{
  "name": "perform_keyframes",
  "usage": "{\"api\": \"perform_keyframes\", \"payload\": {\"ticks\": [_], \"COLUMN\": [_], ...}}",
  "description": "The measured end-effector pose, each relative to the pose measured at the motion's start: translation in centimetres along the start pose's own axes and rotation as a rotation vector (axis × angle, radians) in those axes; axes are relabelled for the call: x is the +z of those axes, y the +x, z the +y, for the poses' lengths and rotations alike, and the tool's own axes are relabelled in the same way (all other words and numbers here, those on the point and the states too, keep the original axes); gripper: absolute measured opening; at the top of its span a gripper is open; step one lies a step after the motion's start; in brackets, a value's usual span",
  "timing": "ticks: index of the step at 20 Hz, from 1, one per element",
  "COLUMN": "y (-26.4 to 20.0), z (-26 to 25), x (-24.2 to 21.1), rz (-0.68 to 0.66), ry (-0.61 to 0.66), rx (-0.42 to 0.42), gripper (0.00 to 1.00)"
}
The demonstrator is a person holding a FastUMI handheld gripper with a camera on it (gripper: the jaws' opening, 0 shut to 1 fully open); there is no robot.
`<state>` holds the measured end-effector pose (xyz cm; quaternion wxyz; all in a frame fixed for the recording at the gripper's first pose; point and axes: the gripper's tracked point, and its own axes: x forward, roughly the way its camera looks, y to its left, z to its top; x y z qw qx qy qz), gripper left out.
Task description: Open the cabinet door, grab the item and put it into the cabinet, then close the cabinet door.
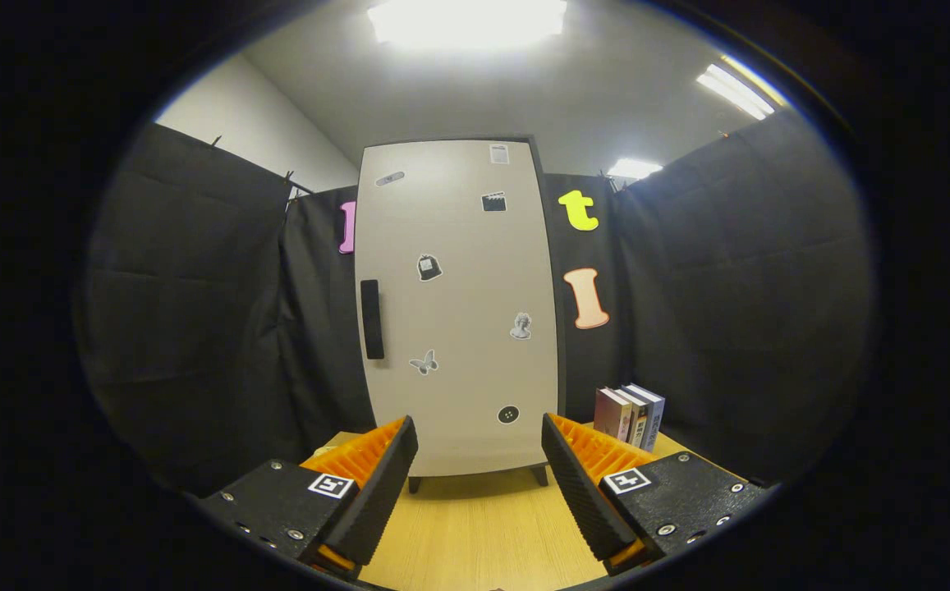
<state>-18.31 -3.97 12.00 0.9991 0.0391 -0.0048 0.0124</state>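
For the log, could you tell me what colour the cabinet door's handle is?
Black: the handle on the beige cabinet door, gripper view; the gripper is open.

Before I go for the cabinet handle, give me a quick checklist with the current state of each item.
1. Tall beige cabinet door shut, ready to open: ok.
2. Black vertical bar handle in sight, on the door's left side, nothing in front of it: ok.
3. Gripper open, nothing between its black-padded fingers: ok.
4. Fingers lined up with the handle: not ok; they point at the door's lower middle, below and right of the handle.
5. Row of upright books on the light wooden tabletop, right of the cabinet, apart from the door: ok.
6. Space inside the cabinet: cannot tell.
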Motion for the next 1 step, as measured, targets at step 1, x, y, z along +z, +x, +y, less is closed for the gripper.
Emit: {"api": "perform_keyframes", "payload": {"ticks": [1], "y": [-0.07], "z": [0.04], "x": [-0.01], "rz": [0.000], "ry": [-0.002], "rx": [0.001], "gripper": [0.94]}}
